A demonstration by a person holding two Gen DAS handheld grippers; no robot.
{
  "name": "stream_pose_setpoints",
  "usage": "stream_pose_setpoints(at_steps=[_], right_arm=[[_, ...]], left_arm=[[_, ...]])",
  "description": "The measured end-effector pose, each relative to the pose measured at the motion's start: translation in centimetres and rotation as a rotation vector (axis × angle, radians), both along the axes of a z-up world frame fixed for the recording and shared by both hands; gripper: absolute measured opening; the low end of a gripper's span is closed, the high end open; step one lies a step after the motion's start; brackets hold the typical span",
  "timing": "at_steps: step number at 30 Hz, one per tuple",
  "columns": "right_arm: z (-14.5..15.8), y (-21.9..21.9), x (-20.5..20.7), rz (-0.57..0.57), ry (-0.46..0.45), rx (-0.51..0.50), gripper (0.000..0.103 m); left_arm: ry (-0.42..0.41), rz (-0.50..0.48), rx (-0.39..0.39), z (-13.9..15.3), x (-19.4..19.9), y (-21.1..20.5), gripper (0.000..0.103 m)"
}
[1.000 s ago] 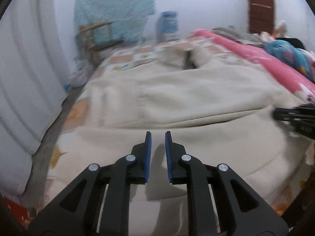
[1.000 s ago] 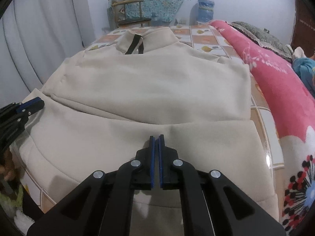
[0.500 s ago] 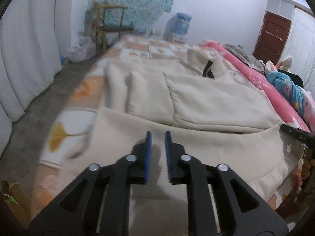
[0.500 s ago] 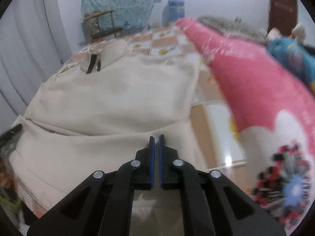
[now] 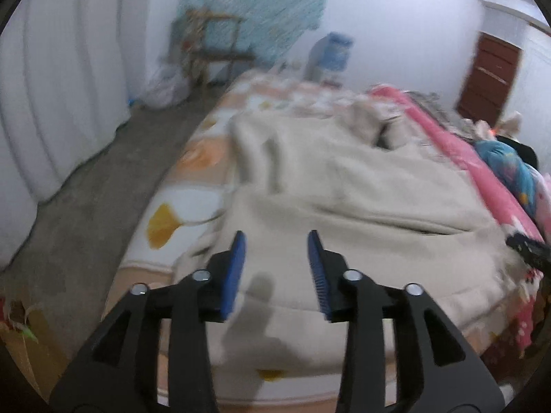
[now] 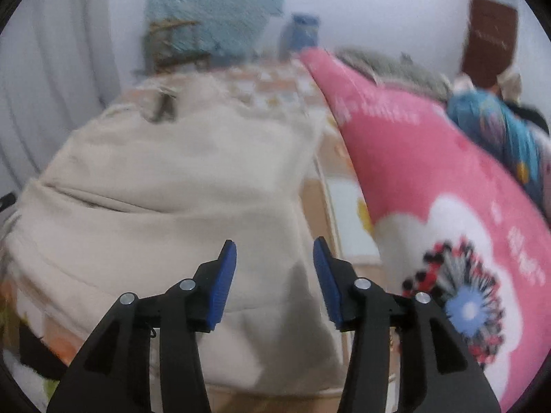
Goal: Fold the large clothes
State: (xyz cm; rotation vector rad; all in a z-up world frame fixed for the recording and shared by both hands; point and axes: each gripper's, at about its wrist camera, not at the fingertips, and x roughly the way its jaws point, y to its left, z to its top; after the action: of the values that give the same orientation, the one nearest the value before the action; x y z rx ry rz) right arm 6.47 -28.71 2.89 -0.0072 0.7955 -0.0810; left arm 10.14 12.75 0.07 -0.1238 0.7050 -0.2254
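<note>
A large cream sweatshirt point(image 5: 361, 199) lies flat on the bed, collar at the far end, its lower part folded up over the body. It also shows in the right wrist view point(image 6: 165, 186). My left gripper point(image 5: 275, 241) is open and empty above the garment's near left corner. My right gripper point(image 6: 273, 251) is open and empty above the near right edge. The tip of the right gripper point(image 5: 527, 247) shows at the right edge of the left wrist view.
The bed sheet point(image 5: 182, 213) has orange leaf prints. A pink blanket point(image 6: 430, 179) lies along the right side. White curtains point(image 5: 51, 86) hang at left above a grey floor point(image 5: 79, 213). A wooden chair point(image 5: 210, 41) and water bottle point(image 5: 330, 55) stand at the far wall.
Both grippers have opened. The left view has swung toward the garment's left side and the right view toward its right side near the pink blanket.
</note>
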Motion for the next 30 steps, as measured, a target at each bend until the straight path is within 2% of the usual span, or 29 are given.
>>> stream_pose_setpoints(at_steps=[2, 3, 5, 6, 9, 10, 12, 14, 16, 18, 20, 23, 26, 30], right_arm=[[1.0, 2.3, -0.9, 0.088, -0.034, -0.005, 0.054], [1.1, 3.4, -1.1, 0.129, -0.038, 0.004, 0.057], [0.5, 5.3, -1.2, 0.193, -0.028, 0.012, 0.059], [-0.5, 6.8, -1.1, 0.231, -0.006, 0.005, 0.061], [-3.7, 8.9, -0.2, 0.249, 0.084, -0.018, 0.061], [-3.9, 8.7, -0.1, 0.232, 0.073, 0.003, 0.061], [-3.5, 8.3, 0.0, 0.216, 0.099, 0.044, 0.062], [-2.3, 8.1, -0.7, 0.213, 0.064, 0.065, 0.062], [-1.3, 8.6, -1.4, 0.258, 0.028, 0.082, 0.063], [-1.8, 9.3, -1.3, 0.289, 0.031, 0.073, 0.073], [-3.9, 10.4, -0.7, 0.289, 0.112, 0.001, 0.075], [-3.7, 10.0, -0.7, 0.276, 0.119, 0.032, 0.077], [-1.4, 9.5, -0.9, 0.261, 0.050, 0.053, 0.077], [-0.5, 9.0, -0.1, 0.231, 0.024, 0.038, 0.078]], left_arm=[[-0.013, -0.067, 0.016, 0.7, -1.0, -2.0, 0.050], [-0.014, -0.106, 0.039, 0.8, -1.5, -3.5, 0.056], [-0.002, -0.159, 0.111, 0.3, -2.1, -6.5, 0.059], [0.009, -0.169, 0.140, -0.1, -2.2, -7.7, 0.061], [0.076, -0.183, 0.265, -2.5, -1.8, -10.9, 0.069], [0.089, -0.167, 0.297, -3.1, -1.7, -11.3, 0.073], [0.100, -0.134, 0.294, -3.0, -1.6, -11.3, 0.078], [0.134, -0.115, 0.285, -2.9, -1.1, -10.8, 0.082], [0.154, -0.097, 0.283, -3.0, -0.9, -10.5, 0.085], [0.163, -0.084, 0.286, -3.0, -1.0, -10.6, 0.086], [0.168, -0.073, 0.302, -3.0, -1.1, -10.8, 0.087], [0.182, -0.061, 0.321, -2.9, -1.0, -11.0, 0.088], [0.187, -0.052, 0.335, -2.9, -1.1, -11.3, 0.088], [0.180, -0.045, 0.362, -2.7, -1.2, -11.7, 0.089]])
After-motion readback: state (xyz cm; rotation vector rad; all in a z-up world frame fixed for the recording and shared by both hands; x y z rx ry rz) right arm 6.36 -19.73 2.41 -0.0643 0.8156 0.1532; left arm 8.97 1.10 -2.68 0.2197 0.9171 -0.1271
